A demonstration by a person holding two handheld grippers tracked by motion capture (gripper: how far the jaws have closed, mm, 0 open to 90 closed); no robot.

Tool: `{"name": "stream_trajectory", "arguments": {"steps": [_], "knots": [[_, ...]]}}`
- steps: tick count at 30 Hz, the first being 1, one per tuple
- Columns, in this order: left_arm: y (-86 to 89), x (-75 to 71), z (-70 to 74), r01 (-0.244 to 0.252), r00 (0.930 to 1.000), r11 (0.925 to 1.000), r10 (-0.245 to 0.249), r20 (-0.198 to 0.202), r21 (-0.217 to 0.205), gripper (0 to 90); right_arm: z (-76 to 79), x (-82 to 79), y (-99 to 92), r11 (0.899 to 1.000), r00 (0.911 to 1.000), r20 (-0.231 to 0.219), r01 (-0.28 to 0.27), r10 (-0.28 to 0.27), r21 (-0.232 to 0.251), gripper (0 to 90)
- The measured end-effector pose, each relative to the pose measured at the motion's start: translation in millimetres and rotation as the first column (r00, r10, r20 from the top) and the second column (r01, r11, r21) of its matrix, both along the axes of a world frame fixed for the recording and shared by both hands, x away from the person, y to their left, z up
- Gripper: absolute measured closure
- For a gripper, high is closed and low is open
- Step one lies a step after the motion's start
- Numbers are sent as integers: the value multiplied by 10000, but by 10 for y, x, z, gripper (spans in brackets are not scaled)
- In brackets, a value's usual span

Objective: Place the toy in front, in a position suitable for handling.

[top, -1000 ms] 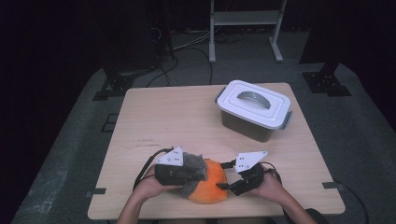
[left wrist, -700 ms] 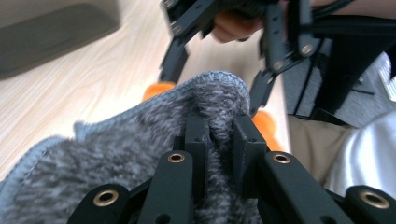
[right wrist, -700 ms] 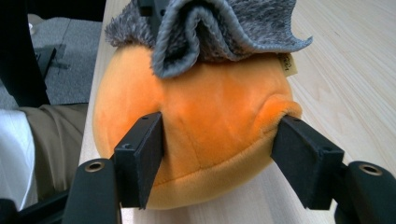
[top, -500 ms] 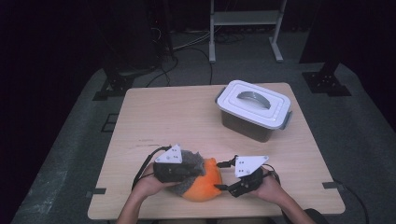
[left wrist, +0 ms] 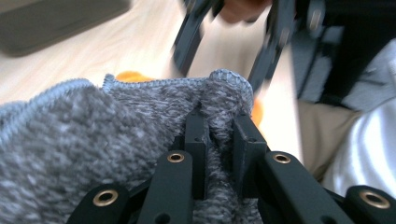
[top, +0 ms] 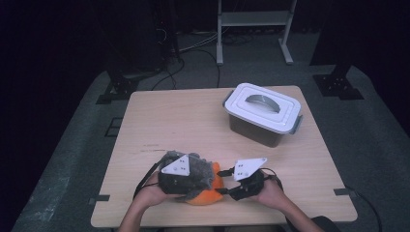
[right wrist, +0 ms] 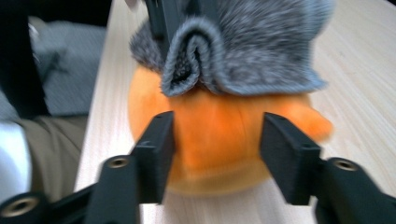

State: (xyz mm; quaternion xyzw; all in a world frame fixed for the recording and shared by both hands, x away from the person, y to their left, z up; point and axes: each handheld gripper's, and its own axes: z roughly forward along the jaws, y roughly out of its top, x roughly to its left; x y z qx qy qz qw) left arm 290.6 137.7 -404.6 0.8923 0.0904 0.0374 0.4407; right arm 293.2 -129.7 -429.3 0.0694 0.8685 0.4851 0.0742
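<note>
Two soft items make up the work piece at the near edge of the bench [top: 193,116]: an orange plush toy [right wrist: 219,140] and the grey knitted cover [left wrist: 93,135] draped over its top.

Largest first. The bench is pale wood, mostly bare. A lidded plastic storage box [top: 263,113] with a white lid and handle stands on it at the far right, well apart from the work, so nothing crowds either hand.

Plush toy: judged light and squashy, so it will deform under the pads and not slip much; best held across its rounded body. It rests on the bench between both hands.

Knit cover: limp, stretchy and grippy; take it by the rolled hem.

Left gripper [left wrist: 219,135]: jaws pressed together, pinching a fold of the knit near its hem.

Right gripper [right wrist: 217,149]: jaws have just been closing, with the orange body between them; they flank the body, and the blurred right gripper view leaves contact uncertain, so I read it as spread.

Risk: pulling the knit may drag the toy along.
</note>
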Motion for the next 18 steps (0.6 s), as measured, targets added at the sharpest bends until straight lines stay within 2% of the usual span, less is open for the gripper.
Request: {"name": "stream_trajectory", "arguments": {"steps": [2, 4, 7, 9, 10, 11, 15, 16, 18], "knots": [[58, 7, 52, -322, 9993, 9995, 322, 198, -5, 786, 21, 36, -43, 9997, 9998, -77, 188, -187, 180, 450], [127, 26, 60, -424, 9989, 9991, 425, 204, -24, 785, 46, 161, -104, 9977, 9988, -316, 393, -376, 545, 421], [149, 37, 28, -403, 9992, 9991, 404, 55, -158, 785, 53, 233, -71, 9973, 9983, -574, 143, -102, 718, 385], [159, 46, 16, -426, 9991, 9990, 426, 66, -145, 785, 61, 291, 0, 9979, 9989, -427, -162, 189, 634, 356], [167, 53, 16, -457, 9989, 9989, 458, 111, -101, 785, 60, 359, 67, 9985, 9990, -201, -385, 393, 392, 349], [176, 59, 14, -493, 9987, 9988, 494, 151, -66, 785, 60, 359, 67, 9985, 9990, -201, -385, 393, 392, 349], [225, 80, -23, -459, 9989, 9989, 459, -20, -77, 785, 46, 499, 157, 9992, 9991, -343, -228, 240, 336, 351], [232, 87, -39, -433, 9990, 9989, 431, -115, -173, 786, 23, 518, 203, 9988, 9980, -524, -327, 345, 354, 361], [227, 89, -44, -390, 9992, 9992, 389, -95, -105, 786, 0, 514, 232, 9988, 9973, -580, -429, 443, 250, 372]]}}
